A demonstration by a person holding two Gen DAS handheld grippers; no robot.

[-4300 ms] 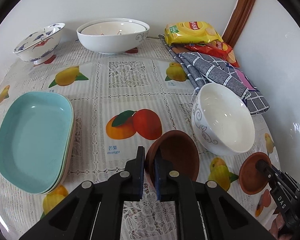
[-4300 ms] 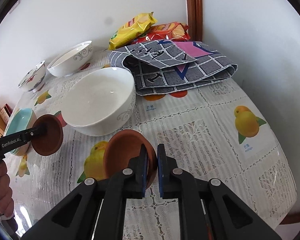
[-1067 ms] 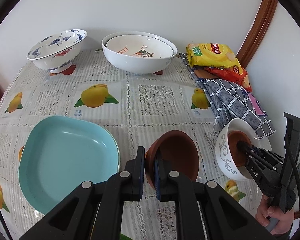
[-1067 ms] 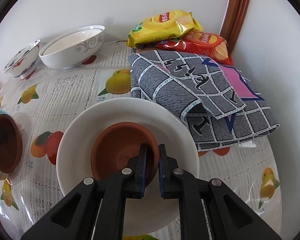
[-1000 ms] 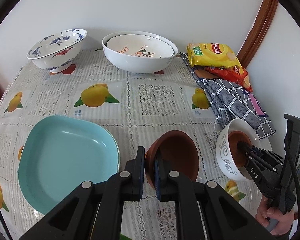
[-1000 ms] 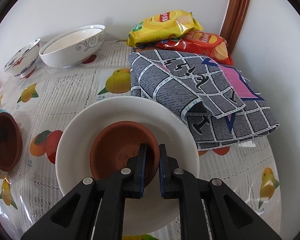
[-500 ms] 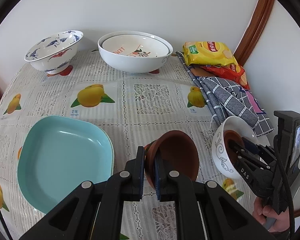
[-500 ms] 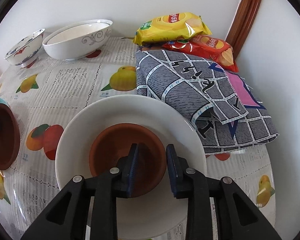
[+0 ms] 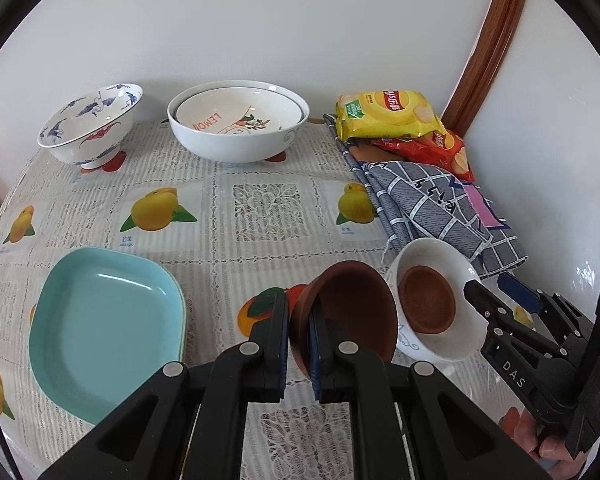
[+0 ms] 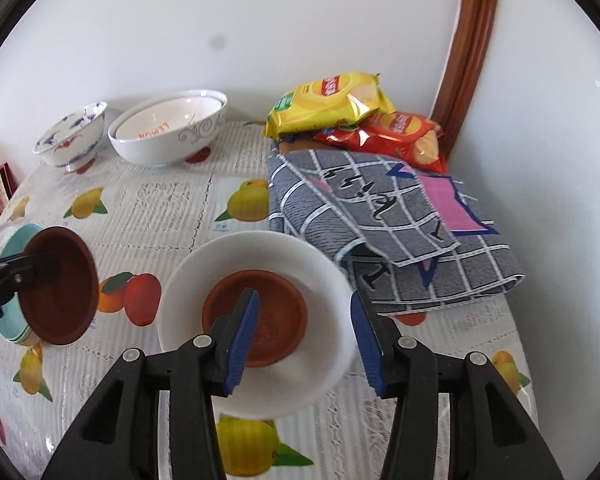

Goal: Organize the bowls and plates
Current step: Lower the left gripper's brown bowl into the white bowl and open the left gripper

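My left gripper [image 9: 299, 320] is shut on the rim of a brown clay bowl [image 9: 356, 312], held tilted above the tablecloth just left of a white bowl [image 9: 432, 252]. A second brown bowl [image 10: 276, 320] lies inside that white bowl [image 10: 260, 248]. My right gripper [image 10: 304, 308] hovers over it with its jaws opening; the blue pads touch nothing, and the brown bowl sits below the gap. The left wrist view shows the right gripper [image 9: 488, 286] at the white bowl's right rim, with a hand under it. In the right wrist view the held bowl [image 10: 60, 284] is at the left.
Stacked teal plates [image 9: 100, 320] lie at the front left. A large white bowl [image 9: 236, 132] with another inside and a blue-patterned bowl [image 9: 92, 128] stand at the back. Chip bags [image 9: 384, 114] and a folded grey cloth [image 9: 432, 208] fill the right side by the wall.
My right gripper opened and let go of its brown bowl, which now rests in the white bowl, then lifted back. My left gripper carried its brown bowl right, closer to the white bowl.
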